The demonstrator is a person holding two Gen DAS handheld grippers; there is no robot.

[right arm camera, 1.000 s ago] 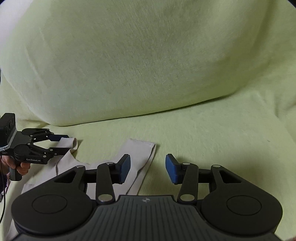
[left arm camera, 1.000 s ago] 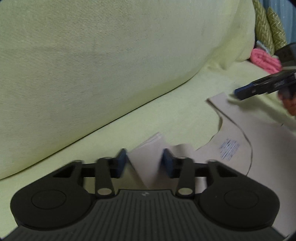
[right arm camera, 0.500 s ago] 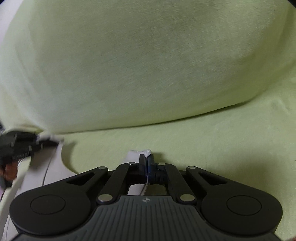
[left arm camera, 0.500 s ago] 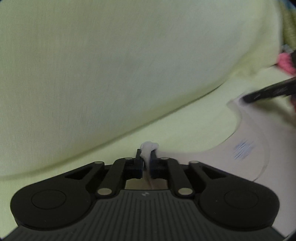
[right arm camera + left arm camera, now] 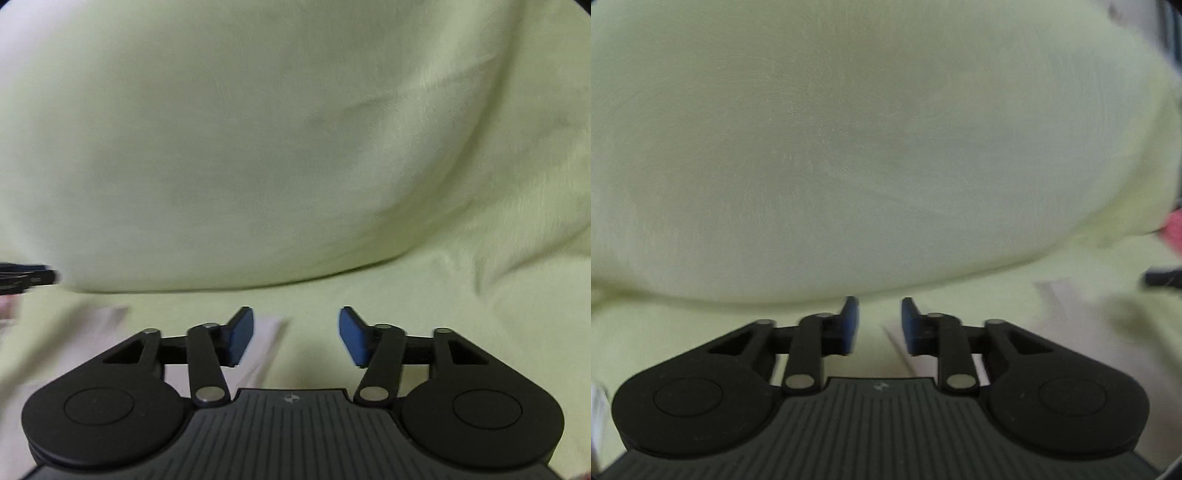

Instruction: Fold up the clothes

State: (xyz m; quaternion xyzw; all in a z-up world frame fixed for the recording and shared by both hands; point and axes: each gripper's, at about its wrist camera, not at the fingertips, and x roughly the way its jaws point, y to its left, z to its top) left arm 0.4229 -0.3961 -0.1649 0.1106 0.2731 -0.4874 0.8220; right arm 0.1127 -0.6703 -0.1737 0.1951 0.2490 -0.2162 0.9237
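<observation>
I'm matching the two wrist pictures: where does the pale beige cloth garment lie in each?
Left wrist view: pale beige cloth garment lies lower right, behind the left gripper.
Right wrist view: garment lies lower left, behind the right gripper, whose jaws are opening.
Shared landmark: yellow-green sofa back cushion.

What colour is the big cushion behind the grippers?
Pale yellow-green cushion, clearest in the right wrist view.

Pale yellow-green sofa back cushion seen ahead of and above claw; matching seat cover spread beneath claw; pink item glimpsed far right, blurred.
</observation>
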